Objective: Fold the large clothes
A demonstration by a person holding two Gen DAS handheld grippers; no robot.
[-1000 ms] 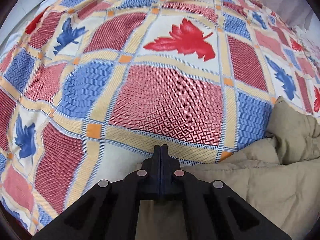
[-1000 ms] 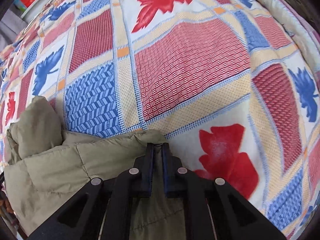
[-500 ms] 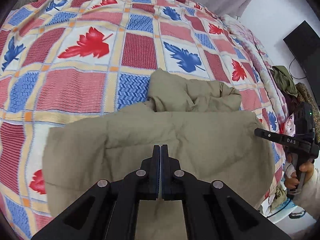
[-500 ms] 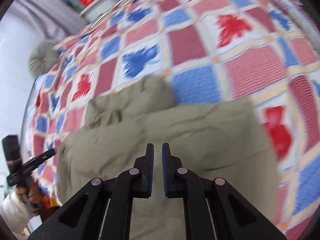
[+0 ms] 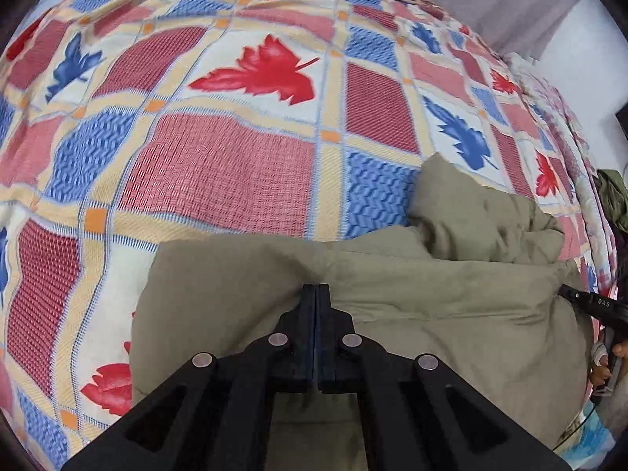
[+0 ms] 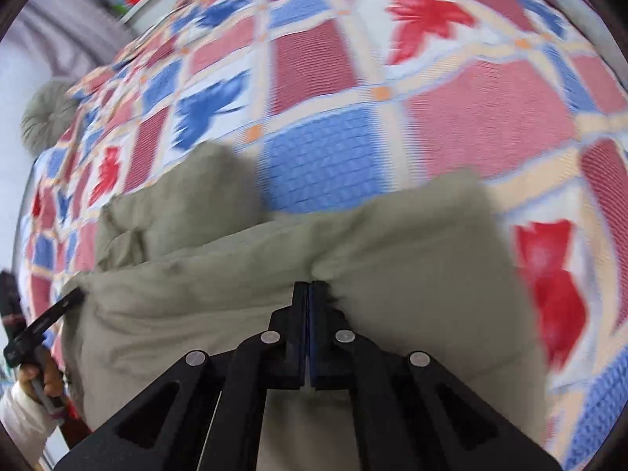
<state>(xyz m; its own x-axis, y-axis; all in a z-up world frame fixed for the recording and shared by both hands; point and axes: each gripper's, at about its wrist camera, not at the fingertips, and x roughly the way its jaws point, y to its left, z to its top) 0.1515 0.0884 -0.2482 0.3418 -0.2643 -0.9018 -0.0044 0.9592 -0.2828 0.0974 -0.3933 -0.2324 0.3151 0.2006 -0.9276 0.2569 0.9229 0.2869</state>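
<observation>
A khaki padded jacket lies folded on the bed, with a bunched part at its far side. My left gripper is shut, its tips against the jacket's far fold where the cloth dimples. In the right wrist view the same jacket fills the lower half. My right gripper has its jaws closing until they meet, tips at a pucker in the fabric. I see no cloth between either pair of jaws.
A patchwork bedspread with red and blue leaves covers the bed all around. A person's hand shows at the left edge. A round green cushion lies at the bed's far corner. Dark green clothing lies at the right edge.
Both grippers have come down and forward onto the jacket's far fold. The narrow gap between the right jaws has closed. The jacket lies as before.
</observation>
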